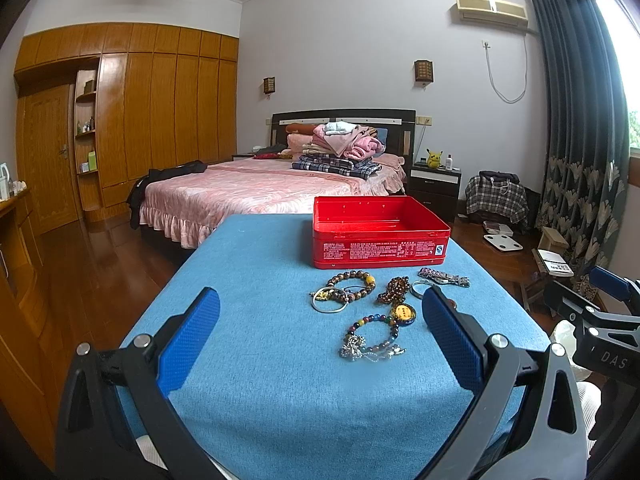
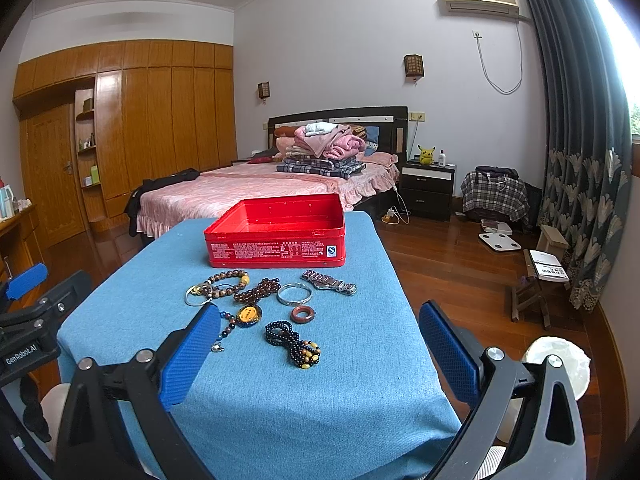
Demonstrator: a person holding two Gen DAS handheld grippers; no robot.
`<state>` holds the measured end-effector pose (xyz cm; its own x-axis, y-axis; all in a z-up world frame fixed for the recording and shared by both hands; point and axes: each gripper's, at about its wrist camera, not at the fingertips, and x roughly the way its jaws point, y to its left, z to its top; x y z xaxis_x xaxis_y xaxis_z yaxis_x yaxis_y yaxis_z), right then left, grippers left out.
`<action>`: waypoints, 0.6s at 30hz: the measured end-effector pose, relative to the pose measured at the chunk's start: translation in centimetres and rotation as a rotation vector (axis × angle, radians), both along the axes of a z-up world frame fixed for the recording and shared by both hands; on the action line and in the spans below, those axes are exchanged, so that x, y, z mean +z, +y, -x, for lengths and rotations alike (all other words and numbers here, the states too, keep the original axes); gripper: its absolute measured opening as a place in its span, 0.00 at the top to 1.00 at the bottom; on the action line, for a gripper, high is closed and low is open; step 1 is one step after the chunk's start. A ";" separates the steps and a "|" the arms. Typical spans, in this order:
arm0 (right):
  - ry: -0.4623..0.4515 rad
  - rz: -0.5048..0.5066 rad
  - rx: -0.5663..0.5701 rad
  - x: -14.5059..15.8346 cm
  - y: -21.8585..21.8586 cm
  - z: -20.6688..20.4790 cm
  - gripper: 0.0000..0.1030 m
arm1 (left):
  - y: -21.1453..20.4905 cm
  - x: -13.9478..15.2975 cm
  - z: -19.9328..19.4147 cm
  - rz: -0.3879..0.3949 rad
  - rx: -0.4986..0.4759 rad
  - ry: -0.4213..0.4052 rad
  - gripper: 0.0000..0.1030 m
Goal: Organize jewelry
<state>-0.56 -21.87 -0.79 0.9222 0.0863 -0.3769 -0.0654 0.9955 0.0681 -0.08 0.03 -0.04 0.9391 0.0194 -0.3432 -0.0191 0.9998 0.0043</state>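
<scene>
Both the left gripper [image 1: 320,332] and right gripper [image 2: 320,344] gape wide, empty; tangled bracelets [image 2: 224,284] may snag together — dragging neighbours off the blue table [image 2: 320,400].

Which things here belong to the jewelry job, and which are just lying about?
Job: red tin, bead bracelets, watch, bangle, red ring, pendant, both open grippers, left and right.

Lying about: bed, folded clothes, nightstand, scale, stool.

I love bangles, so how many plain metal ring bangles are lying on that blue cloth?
2: one silver bangle beside the watch, one thin hoop at the left under beads. Others may be hidden.
</scene>
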 end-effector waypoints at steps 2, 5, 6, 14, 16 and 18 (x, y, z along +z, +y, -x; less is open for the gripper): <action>0.001 0.000 0.000 0.0 0.0 0.0 0.06 | 0.0 0.0 0.0 -0.001 0.001 0.000 0.05; 0.001 0.001 -0.001 0.0 0.0 0.0 0.06 | 0.1 0.0 0.0 0.001 0.001 0.001 0.05; 0.001 0.001 -0.001 0.0 0.0 0.0 0.06 | 0.1 0.0 0.0 -0.001 0.002 0.001 0.05; 0.001 0.001 0.000 0.0 0.0 0.0 0.06 | 0.1 0.0 0.0 0.001 0.002 0.000 0.05; 0.001 0.000 0.000 0.0 0.0 0.0 0.06 | 0.1 0.0 0.0 -0.001 0.003 0.000 0.05; 0.001 0.002 -0.001 0.0 0.0 0.0 0.06 | 0.2 0.0 0.0 0.001 0.002 0.001 0.05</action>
